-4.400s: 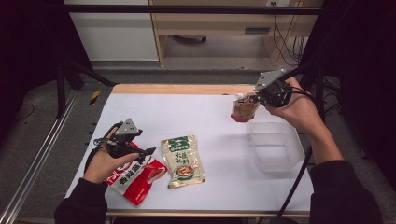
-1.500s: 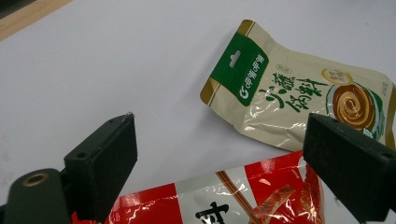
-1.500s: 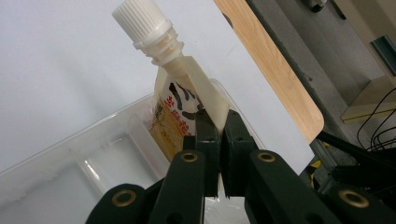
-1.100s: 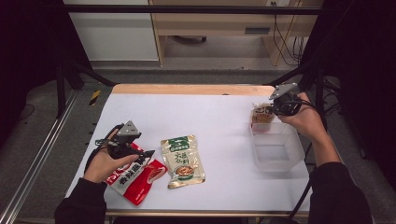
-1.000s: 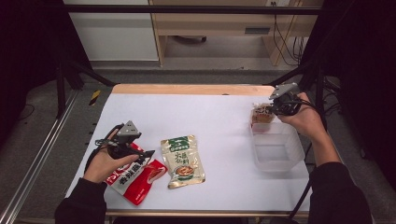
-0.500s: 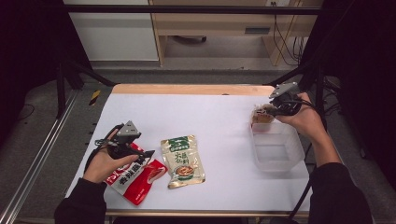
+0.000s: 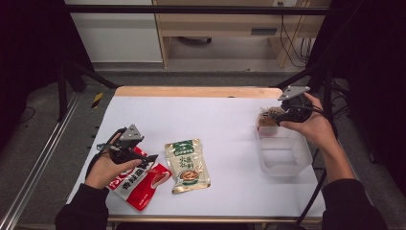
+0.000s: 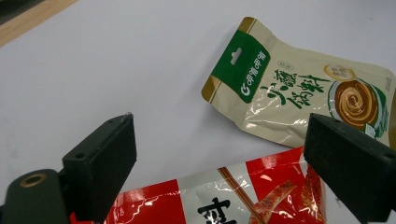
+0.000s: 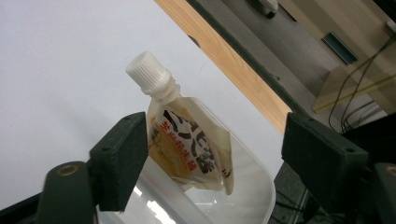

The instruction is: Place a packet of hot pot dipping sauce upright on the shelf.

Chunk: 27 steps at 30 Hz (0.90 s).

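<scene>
Right gripper (image 9: 215, 161) fingers (image 9: 122, 161) just opened wide, off spout pouch (image 9: 189, 147) leaning in clear box (image 9: 252, 196). Left gripper (image 8: 224, 172) open over red bag (image 8: 224, 200).

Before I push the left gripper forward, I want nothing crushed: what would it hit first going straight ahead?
Probably the red snack packet, lying between the open left gripper jaws; the beige pouch lies just beyond. Depth is uncertain.
</scene>
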{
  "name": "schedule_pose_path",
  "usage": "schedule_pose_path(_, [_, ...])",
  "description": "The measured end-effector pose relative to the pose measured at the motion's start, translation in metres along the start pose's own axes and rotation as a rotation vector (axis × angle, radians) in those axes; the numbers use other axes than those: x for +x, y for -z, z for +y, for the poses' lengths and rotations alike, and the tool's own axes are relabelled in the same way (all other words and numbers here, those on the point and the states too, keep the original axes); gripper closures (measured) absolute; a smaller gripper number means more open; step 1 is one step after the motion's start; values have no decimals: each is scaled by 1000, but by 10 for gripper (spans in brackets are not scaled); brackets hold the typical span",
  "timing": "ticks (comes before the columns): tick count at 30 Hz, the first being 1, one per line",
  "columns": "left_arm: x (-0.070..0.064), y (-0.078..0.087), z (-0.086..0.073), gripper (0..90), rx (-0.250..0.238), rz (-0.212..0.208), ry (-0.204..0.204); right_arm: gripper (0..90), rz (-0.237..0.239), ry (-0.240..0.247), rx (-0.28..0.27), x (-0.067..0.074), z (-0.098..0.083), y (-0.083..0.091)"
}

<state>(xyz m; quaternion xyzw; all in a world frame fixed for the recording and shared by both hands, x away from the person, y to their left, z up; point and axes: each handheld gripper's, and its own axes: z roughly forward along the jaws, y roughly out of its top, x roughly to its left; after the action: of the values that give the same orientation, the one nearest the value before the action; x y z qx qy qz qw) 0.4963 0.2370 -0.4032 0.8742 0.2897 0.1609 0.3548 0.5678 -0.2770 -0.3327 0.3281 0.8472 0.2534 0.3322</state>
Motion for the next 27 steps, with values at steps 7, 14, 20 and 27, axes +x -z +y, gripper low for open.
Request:
schedule_pose_path(7, [-5,-5,0,86,18,-1,-19,153,-4,-1,-92,28,6,27])
schedule_pose_path(14, [-6,-4,0,85,12,3,-21,108,-6,1,-170,60,13,50])
schedule_pose_path(20, [-5,-2,0,85,0,2,-18,115,15,-1,-205,95,17,52])
schedule_pose_path(27, [-7,-3,1,84,-2,1,-25,126,67,10,-210,136,24,36])
